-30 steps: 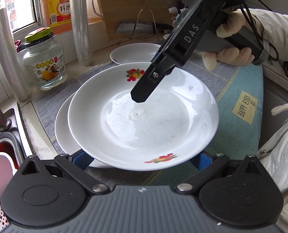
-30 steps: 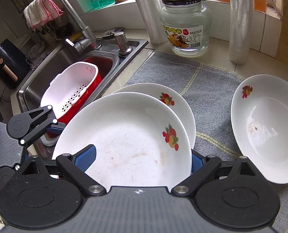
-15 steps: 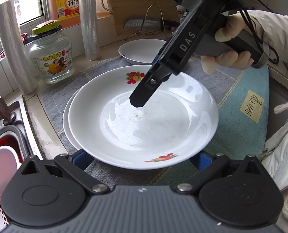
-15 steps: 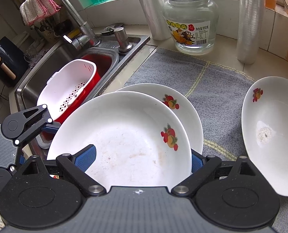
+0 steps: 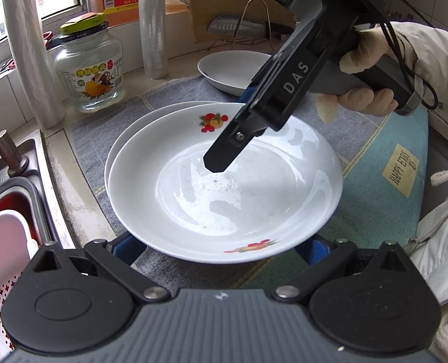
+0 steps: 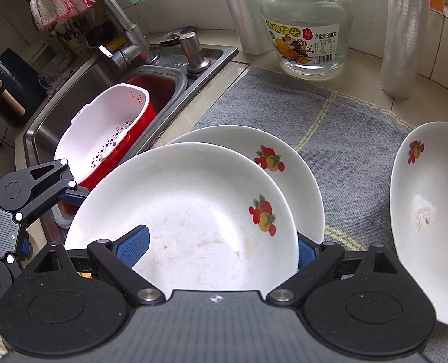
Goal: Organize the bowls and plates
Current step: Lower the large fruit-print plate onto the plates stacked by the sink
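A colander [image 6: 103,133] sits in the sink [image 6: 57,115]. The left gripper [image 5: 220,246] and right gripper [image 6: 220,246] each spread their fingers wide around one plate [image 5: 224,181], neither clamped, above another plate [image 6: 287,157] on the mat [image 6: 329,115]. A bowl [image 6: 432,211] lies right.

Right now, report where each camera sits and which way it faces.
Left wrist: sits on the left gripper at the top plate's near rim, facing the window wall; shows its own blue fingers, the right gripper and the gloved hand.
Right wrist: sits on the right gripper at the opposite rim, facing the sink; shows its own fingers and the left gripper at the left edge.
Shared: top plate, lower plate, third dish, glass jar.
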Tool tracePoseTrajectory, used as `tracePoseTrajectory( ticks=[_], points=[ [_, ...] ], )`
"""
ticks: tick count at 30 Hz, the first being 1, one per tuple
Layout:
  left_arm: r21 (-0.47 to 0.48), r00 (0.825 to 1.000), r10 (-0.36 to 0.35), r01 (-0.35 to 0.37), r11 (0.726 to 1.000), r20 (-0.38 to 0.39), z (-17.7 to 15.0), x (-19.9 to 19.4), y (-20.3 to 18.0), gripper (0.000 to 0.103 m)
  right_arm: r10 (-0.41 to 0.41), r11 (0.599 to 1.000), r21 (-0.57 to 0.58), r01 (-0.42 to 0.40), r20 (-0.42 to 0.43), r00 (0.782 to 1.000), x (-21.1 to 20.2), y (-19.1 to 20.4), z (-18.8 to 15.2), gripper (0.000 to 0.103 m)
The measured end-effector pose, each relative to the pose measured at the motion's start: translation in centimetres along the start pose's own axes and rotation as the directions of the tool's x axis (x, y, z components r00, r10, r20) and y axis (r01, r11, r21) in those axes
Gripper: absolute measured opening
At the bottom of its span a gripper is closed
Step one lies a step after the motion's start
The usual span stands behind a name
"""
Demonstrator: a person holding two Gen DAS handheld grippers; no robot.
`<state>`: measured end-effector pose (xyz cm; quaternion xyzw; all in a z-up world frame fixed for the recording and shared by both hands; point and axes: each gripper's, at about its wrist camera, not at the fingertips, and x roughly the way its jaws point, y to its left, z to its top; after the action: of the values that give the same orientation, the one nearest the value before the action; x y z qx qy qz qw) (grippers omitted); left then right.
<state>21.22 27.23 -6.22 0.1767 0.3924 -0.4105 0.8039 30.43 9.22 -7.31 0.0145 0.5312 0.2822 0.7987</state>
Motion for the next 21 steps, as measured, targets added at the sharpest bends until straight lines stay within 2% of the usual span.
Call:
tracePoseTrajectory(
  ticks=[21],
  points=[
    [0.019, 0.997, 0.029, -0.028, 0.999, -0.071, 0.87, 0.41, 0.41, 0.102, 0.018, 0.999, -0.030, -0.019, -0.036, 0.999, 1.02, 0.05, 0.31, 0.100]
  ],
)
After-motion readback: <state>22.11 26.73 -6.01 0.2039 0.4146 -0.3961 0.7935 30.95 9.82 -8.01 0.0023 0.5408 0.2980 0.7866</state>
